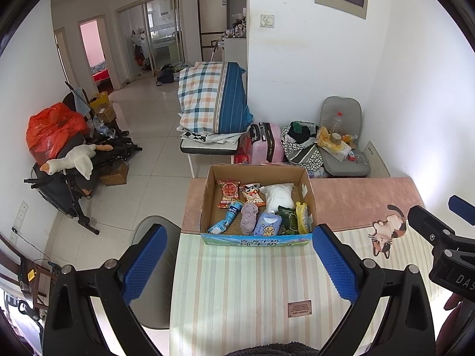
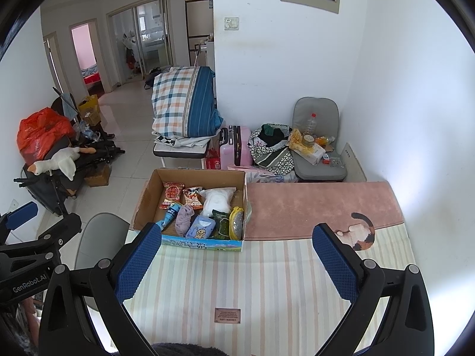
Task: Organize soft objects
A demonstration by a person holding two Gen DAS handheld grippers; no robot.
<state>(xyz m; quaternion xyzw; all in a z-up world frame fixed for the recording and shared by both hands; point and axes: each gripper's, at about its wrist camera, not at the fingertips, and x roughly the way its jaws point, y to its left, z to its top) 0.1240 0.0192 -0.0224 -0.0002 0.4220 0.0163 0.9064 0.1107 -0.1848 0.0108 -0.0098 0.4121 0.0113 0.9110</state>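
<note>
Both grippers, left gripper (image 1: 239, 255) and right gripper (image 2: 234, 255), hang wide and empty over my striped mat (image 2: 252, 281). At twelve o'clock of the left one sits the cardboard box (image 1: 207, 195), holding snack packets, a white pouch (image 1: 279, 197), a lilac cloth (image 1: 248, 218) and a tissue pack (image 1: 267, 224). I judge sorting hardly begun or finished. Beyond: pink mat (image 2: 311, 204), tiled floor, cluttered corner.

We are looking into a lived-in home: a folded quilt (image 1: 212, 98) is lying on a cot, a pink suitcase (image 1: 267, 142) is standing against the wall, a fridge (image 1: 212, 23) is showing down the hall, and a goose toy (image 1: 74, 160) is sprawling over floor clutter.
</note>
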